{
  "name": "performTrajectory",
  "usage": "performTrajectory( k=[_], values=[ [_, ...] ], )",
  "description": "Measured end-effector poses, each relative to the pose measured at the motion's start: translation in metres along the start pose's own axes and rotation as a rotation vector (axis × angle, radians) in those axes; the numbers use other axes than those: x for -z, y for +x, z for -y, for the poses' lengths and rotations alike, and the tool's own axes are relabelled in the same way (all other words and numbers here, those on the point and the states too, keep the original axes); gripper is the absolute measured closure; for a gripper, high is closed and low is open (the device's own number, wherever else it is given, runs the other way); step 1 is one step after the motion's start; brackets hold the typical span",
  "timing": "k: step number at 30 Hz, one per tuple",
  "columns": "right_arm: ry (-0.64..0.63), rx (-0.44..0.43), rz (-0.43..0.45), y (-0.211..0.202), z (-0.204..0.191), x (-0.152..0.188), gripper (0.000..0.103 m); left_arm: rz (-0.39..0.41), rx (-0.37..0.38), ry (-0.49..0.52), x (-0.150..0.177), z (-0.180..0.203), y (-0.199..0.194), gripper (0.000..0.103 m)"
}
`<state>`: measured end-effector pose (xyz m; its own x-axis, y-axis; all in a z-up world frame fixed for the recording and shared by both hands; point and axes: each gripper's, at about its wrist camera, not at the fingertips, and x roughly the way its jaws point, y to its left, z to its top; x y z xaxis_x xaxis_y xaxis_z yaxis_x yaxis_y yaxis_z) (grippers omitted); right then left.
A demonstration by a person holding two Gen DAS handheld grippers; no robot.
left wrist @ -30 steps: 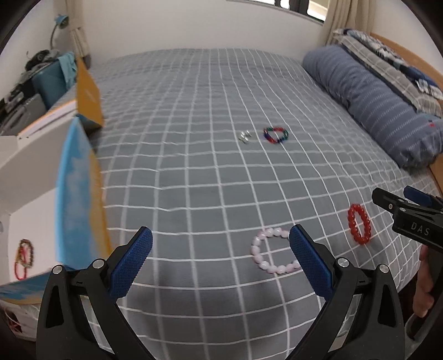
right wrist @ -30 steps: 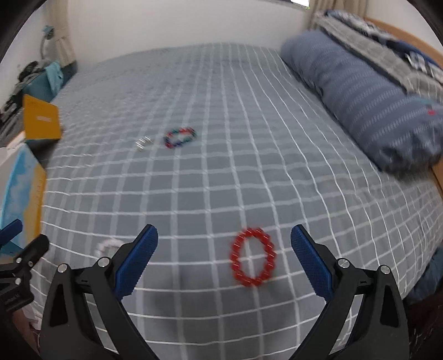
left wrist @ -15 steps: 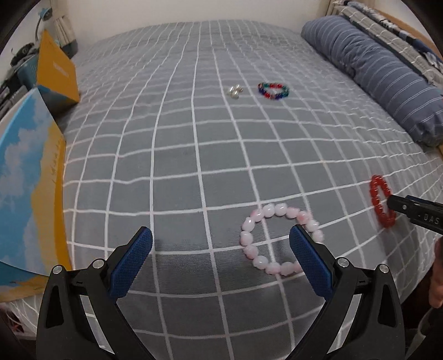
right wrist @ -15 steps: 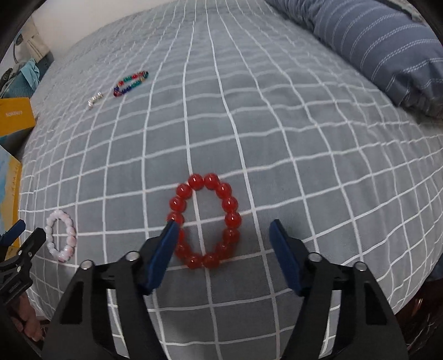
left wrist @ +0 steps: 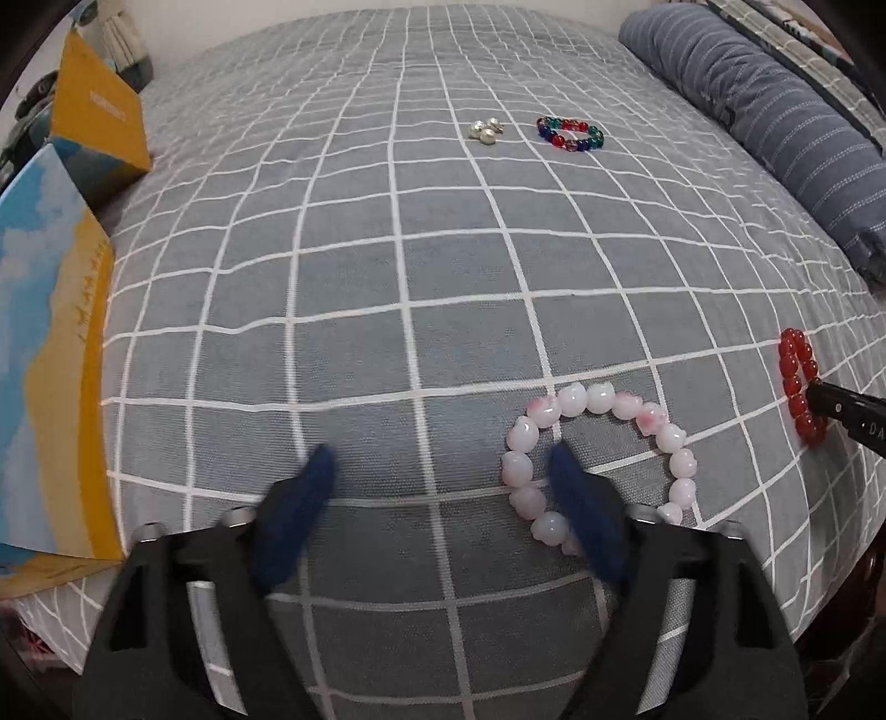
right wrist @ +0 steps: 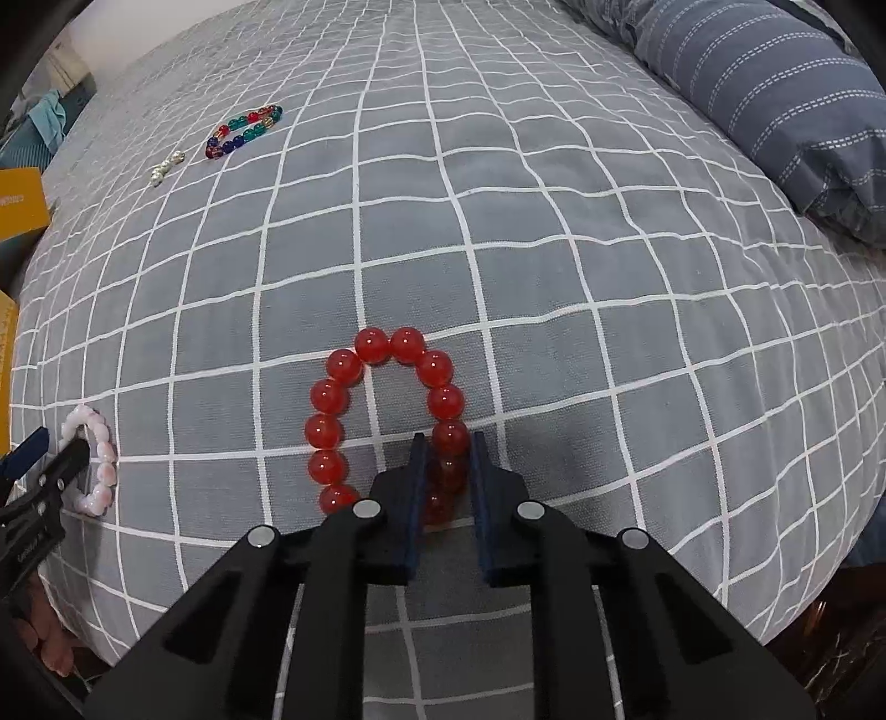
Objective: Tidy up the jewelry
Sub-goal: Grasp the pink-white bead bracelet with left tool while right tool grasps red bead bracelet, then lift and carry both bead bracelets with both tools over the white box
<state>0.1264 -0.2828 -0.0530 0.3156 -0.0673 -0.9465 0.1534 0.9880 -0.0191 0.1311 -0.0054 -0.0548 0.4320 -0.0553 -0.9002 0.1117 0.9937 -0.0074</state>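
This is a bedroom in a home. A big bed (left wrist: 443, 277) fills the room, covered by a soft grey sheet with white squares. A long blue pillow with thin white stripes (left wrist: 775, 127) lies at 2 o'clock. A white wall (right wrist: 166, 33) stands behind the bed at 12 o'clock. A yellow cardboard box (left wrist: 94, 127) sits by the bed's edge at 10 o'clock.
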Motion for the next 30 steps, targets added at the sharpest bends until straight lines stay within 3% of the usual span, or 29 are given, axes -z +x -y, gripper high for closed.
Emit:
performTrajectory(
  k=[4,6,16,30],
  values=[
    [0.0,-0.003,0.004,-0.003,0.0,-0.003,0.09,-0.006,0.007,-0.006,-0.002,-0.002,-0.003,0.083],
    [0.001,-0.001,0.006,-0.005,-0.001,-0.004,0.09,-0.007,-0.002,0.003,-0.003,-0.001,-0.004,0.09],
    [0.023,-0.021,0.045,-0.025,0.002,0.0,0.09,0.019,0.018,-0.011,-0.004,-0.007,-0.022,0.092],
    [0.029,-0.058,0.161,-0.074,0.003,0.002,0.09,0.108,0.075,-0.026,-0.007,-0.009,-0.08,0.092]
  ],
)
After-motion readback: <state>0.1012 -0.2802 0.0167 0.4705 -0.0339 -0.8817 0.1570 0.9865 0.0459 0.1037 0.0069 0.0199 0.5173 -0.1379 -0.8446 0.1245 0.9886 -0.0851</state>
